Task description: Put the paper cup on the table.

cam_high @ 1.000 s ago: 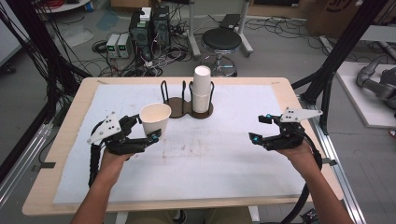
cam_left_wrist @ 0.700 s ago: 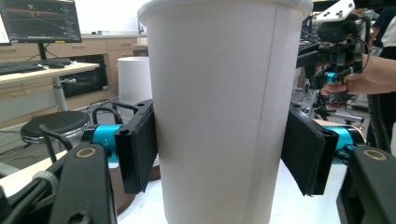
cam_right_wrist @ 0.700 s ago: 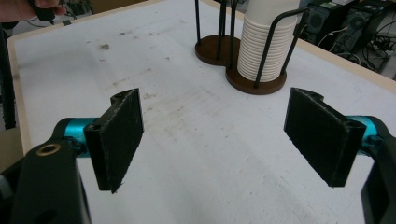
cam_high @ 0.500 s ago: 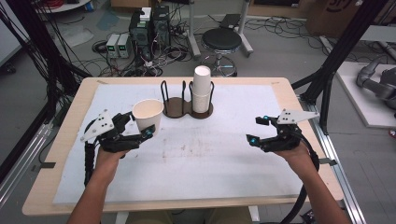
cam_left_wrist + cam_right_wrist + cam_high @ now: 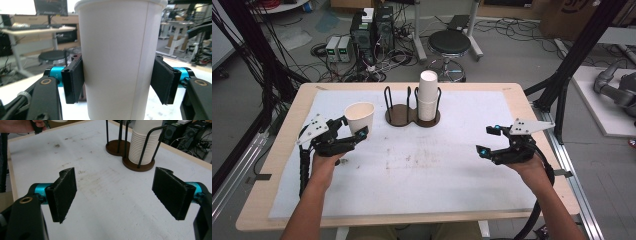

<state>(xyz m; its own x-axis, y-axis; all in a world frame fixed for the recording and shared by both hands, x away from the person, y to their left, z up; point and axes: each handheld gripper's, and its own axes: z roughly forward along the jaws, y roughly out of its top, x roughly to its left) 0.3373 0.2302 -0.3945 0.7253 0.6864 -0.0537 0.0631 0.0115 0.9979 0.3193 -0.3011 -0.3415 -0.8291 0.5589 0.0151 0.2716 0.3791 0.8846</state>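
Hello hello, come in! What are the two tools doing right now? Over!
Left tool shut on a paper cup, upright. Right tool open, holding nothing. Cup stack in its rack. Nothing in the way.

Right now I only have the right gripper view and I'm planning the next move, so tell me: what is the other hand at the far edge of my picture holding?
Observer: The left gripper is shut on a single paper cup, held upright.
Operator: Is the grip on it good?
Observer: In the left gripper view both pads press opposite sides of the cup's wall, around mid-height.
Operator: Where is it relative to the holder?
Observer: In the high view it sits to the left of the cup holder, apart from it; the holder's left ring is empty, the right ring holds the cup stack.
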